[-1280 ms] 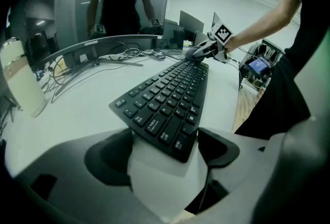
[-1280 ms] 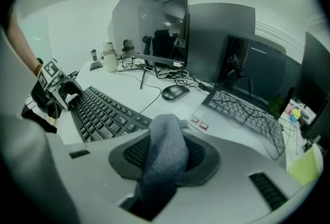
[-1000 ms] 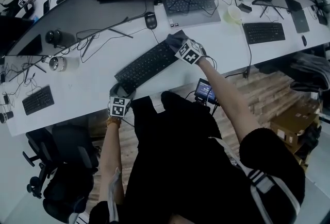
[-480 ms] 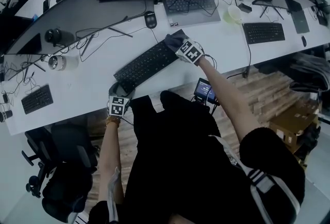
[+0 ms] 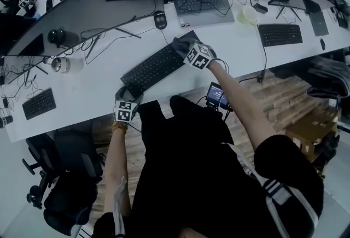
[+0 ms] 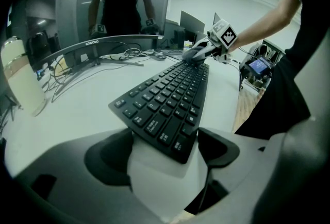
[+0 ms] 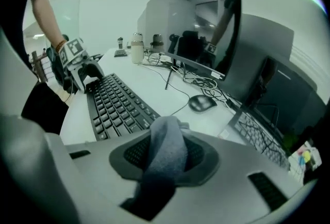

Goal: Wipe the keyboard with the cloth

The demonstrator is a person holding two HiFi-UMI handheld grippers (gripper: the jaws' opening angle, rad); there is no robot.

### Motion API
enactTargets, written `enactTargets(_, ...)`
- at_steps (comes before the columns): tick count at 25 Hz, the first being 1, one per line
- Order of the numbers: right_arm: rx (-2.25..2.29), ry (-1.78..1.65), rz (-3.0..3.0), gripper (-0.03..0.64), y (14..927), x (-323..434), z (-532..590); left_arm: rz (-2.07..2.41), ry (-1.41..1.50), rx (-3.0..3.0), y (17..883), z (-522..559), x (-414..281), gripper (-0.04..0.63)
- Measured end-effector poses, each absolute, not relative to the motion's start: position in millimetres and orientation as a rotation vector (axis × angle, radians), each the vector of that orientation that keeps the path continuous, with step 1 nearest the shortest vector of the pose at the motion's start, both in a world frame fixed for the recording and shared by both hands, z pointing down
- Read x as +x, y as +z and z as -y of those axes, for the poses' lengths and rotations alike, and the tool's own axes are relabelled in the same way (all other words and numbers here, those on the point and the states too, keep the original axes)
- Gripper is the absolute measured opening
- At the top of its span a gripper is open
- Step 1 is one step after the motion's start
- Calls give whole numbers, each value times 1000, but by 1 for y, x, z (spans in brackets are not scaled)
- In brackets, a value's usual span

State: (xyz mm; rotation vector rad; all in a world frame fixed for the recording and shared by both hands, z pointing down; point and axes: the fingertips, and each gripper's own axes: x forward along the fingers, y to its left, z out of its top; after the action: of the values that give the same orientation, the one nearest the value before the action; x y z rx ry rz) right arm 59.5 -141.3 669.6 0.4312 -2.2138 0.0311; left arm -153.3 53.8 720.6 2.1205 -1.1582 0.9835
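Both tongs are engaged: the left tongs [image 6: 166,150] steady the black keyboard [image 6: 172,95] on the counter [image 6: 77,115], and the right tongs [image 7: 167,157] pinch the grey cloth [image 7: 166,135] at its far end. Wiping looks under way; next, sweep the cloth along the keys.

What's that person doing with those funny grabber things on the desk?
A person is cleaning a keyboard on the desk. The left gripper is clamped on the keyboard's near end, likely to steady it. The right gripper pinches a grey cloth and holds it down on the keys at the far end.
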Motion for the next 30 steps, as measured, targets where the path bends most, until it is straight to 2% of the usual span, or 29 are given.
enactTargets(11,296,66,2295,97,669,5,108,1159,984,2118,721,-54,-153,403)
enactTargets(30,22,-173,2268,96,673,-70,57,1168,974,2124,720,-54,-150,403)
